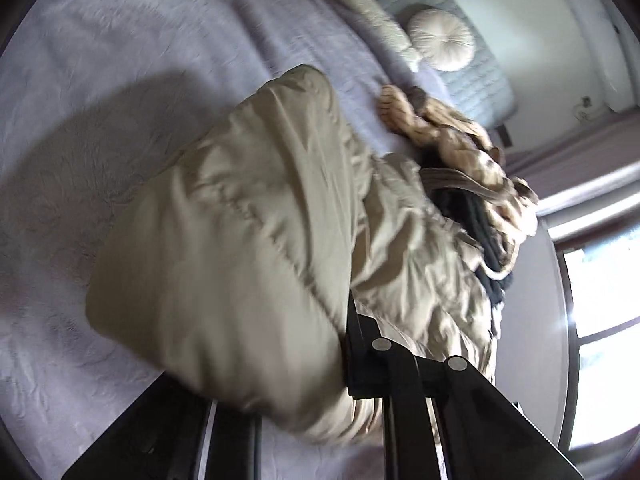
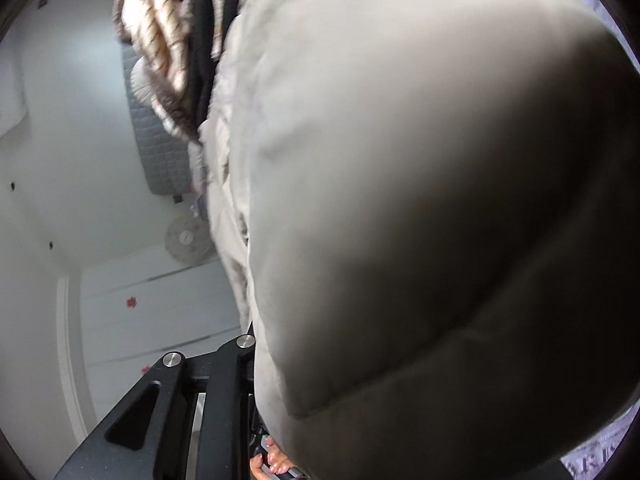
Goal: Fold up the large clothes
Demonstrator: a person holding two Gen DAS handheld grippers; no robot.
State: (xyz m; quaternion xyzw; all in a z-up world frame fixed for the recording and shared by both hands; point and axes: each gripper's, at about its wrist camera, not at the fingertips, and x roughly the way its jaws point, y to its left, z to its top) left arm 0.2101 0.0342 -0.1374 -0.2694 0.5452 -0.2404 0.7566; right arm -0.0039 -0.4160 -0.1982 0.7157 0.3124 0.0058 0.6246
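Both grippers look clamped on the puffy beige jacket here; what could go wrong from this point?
1. The puffy beige quilted jacket is slippery and bulky; the left gripper pinches only a fold, which may slip out.
2. In the right wrist view the jacket fills the frame beyond the right gripper, so placement may be blind.
3. The heap of striped tan and black clothes touches the jacket and might get dragged along.

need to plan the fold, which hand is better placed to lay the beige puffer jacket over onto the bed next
Left, probably. Its gripper is shut on the beige puffer jacket with open bedspread visible ahead. The right gripper also pinches it, but the jacket fills that view.
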